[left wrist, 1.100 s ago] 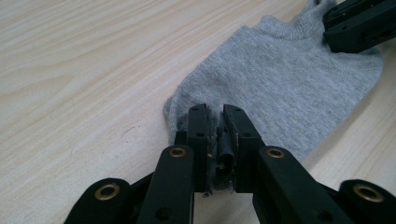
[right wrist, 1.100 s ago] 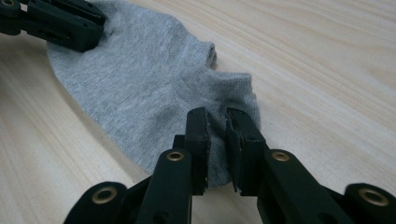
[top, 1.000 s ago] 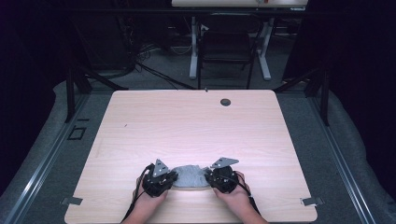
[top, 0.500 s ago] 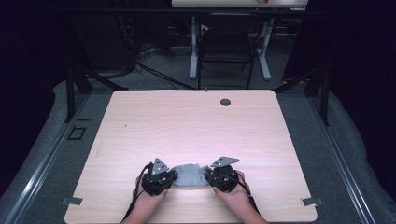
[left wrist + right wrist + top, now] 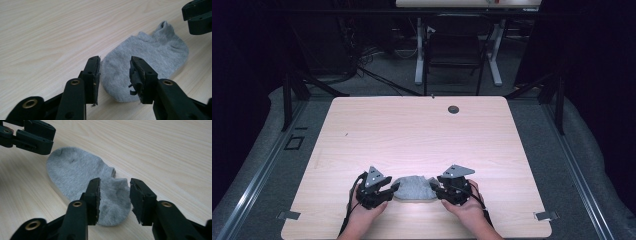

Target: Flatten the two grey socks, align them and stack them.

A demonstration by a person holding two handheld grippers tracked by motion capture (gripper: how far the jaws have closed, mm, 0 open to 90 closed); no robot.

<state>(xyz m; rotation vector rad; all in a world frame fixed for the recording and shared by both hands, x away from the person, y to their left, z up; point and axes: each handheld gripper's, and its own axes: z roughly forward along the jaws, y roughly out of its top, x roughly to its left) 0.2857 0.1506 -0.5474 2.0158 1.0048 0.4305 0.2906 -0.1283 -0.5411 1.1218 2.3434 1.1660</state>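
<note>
Grey sock [image 5: 413,188]: flat near the table's [image 5: 422,135] front edge. My left gripper [image 5: 115,75] and right gripper [image 5: 114,195], jaws just opened, hold nothing.

A dark room holds a pale wooden table [image 5: 422,135] on grey carpet [image 5: 577,165].

A fixed high view looks forward and down over the whole tabletop [image 5: 422,130] from the person's side, while two close cameras, one riding each claw, face each other low across the same grey sock [image 5: 413,188] between them.
</note>
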